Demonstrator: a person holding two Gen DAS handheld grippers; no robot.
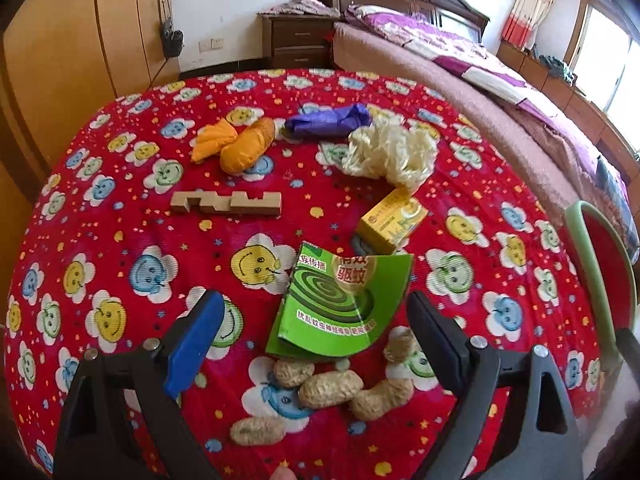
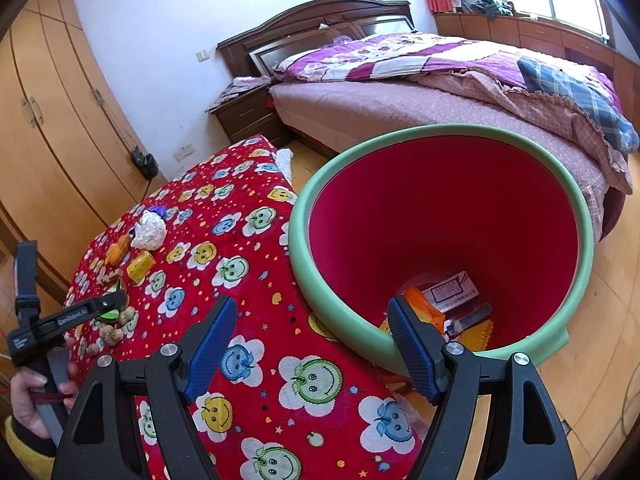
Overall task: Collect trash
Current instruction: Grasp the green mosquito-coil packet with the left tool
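Left gripper [image 1: 314, 330] hangs low over the table [image 1: 120, 184], fingers spread wide, nothing pinched. The green card [image 1: 340, 308] lies right between them, peanuts [image 1: 332, 388] crowding its six o'clock edge. The risk: that card lies flat and thin, so the fingers could skate over it, or scoop a peanut along and flick it off the cloth. At its one o'clock sits the yellow box [image 1: 394, 220]; orange wads [image 1: 236, 142], a purple wad [image 1: 328, 120] and a white crumple [image 1: 388, 150] wait around twelve, wooden blocks [image 1: 228, 202] at eleven. Over to the right gripper [image 2: 312, 350]: fingers apart, empty, poised over the bin [image 2: 440, 132] rim. Inside the bin, at the bottom: a white packet [image 2: 450, 290], an orange scrap [image 2: 424, 308], something yellow, and a dark piece I cannot identify.
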